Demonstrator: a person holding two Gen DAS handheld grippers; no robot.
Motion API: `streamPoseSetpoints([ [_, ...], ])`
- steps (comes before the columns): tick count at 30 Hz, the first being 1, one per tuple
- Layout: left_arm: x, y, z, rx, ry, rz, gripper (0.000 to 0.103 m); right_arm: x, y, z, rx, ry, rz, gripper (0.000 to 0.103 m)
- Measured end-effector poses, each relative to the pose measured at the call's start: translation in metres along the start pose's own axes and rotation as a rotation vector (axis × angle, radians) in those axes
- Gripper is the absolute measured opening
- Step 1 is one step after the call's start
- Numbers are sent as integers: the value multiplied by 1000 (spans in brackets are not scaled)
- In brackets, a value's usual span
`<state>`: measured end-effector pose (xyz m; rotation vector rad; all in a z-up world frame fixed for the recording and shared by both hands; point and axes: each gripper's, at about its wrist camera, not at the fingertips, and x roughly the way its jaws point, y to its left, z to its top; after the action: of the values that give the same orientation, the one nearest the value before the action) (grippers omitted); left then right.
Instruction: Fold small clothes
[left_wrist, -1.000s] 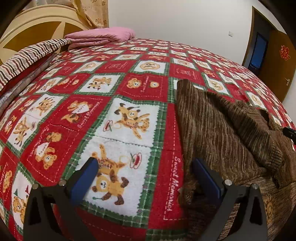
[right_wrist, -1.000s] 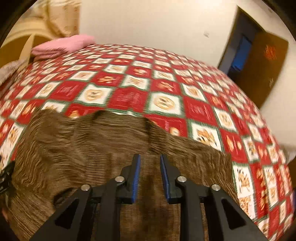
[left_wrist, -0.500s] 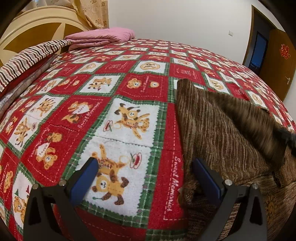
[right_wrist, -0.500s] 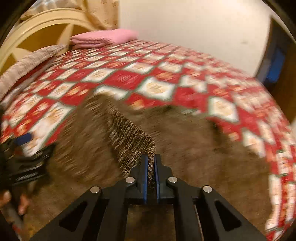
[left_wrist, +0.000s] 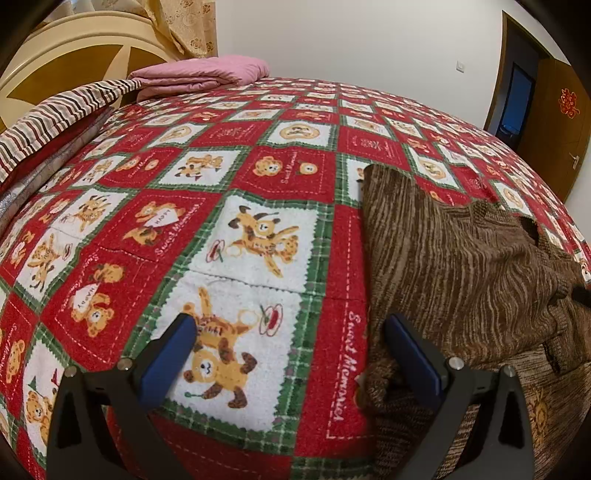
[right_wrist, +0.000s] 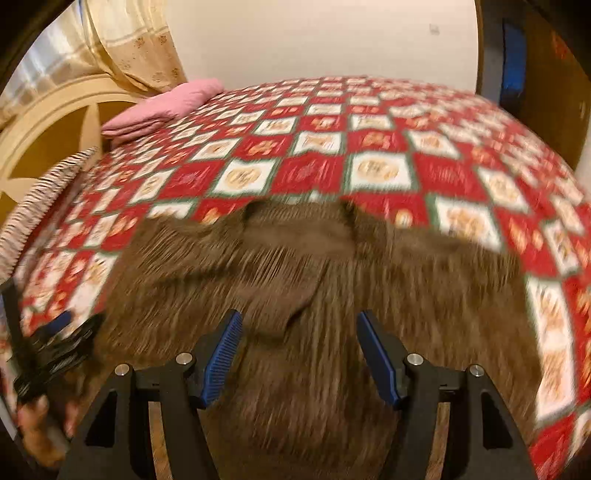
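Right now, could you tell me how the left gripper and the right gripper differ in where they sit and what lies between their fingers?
The left gripper hangs over the bear-print bedspread, at the edge of the brown knitted garment; the right gripper hangs over the garment's middle. Bedspread shows between the left fingers, a folded-over flap of the garment between the right ones. The right jaws have just been opening, with no pad pressing the flap. Both stand open and have blue pads.

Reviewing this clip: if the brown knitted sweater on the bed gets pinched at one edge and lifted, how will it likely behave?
The brown sweater would probably droop: its folded-over sleeve lies limp and creased. The ribbed knit looks grippy, so slipping seems unlikely. Pushed, it would likely bunch up rather than slide on the quilt.
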<state>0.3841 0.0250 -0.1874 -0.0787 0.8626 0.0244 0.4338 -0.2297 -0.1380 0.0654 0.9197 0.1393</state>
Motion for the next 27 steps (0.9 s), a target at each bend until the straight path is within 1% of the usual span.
streamPoseSetpoints([
  [1, 0, 0, 0, -1, 0, -1, 103, 3, 2, -5, -2, 11, 4, 65],
  [2, 0, 0, 0, -4, -1, -3, 103, 4, 4, -12, -9, 31, 10, 59],
  [3, -1, 1, 0, -5, -2, -5, 103, 8, 6, -16, -16, 48, 16, 48],
  [4, -1, 1, 1, -7, -3, -7, 103, 12, 8, -19, -23, 55, 16, 41],
  [6, 0, 1, 0, -10, -4, -9, 103, 17, 11, -23, -37, 55, 20, 24],
  [7, 0, 2, 0, -12, -5, -12, 103, 19, 14, -24, -50, 52, 27, 19],
  [8, -1, 2, 0, -15, -6, -16, 103, 18, 18, -25, -71, 44, 12, 10],
  [9, -1, 4, 0, -20, -8, -23, 103, 15, 20, -26, -93, 37, -4, 5],
  [12, -2, 7, 0, -33, -14, -46, 103, -3, 32, -30, -150, 12, -9, 5],
  [15, -2, 9, 0, -43, -19, -61, 103, -20, 37, -34, -176, 11, -7, 5],
  [17, -3, 9, 0, -46, -21, -66, 103, -22, 38, -43, -195, 25, -35, 5],
  [19, -3, 9, -1, -45, -21, -67, 103, -10, 33, -52, -209, 61, -63, 5],
  [20, -3, 8, -1, -45, -22, -67, 103, -3, 29, -56, -201, 79, -58, 5],
  [24, -3, 8, -1, -41, -21, -63, 103, -7, 18, -54, -135, 65, -16, 6],
  [27, -2, 6, -1, -35, -20, -54, 103, -15, 18, -48, -124, 43, -69, 7],
])
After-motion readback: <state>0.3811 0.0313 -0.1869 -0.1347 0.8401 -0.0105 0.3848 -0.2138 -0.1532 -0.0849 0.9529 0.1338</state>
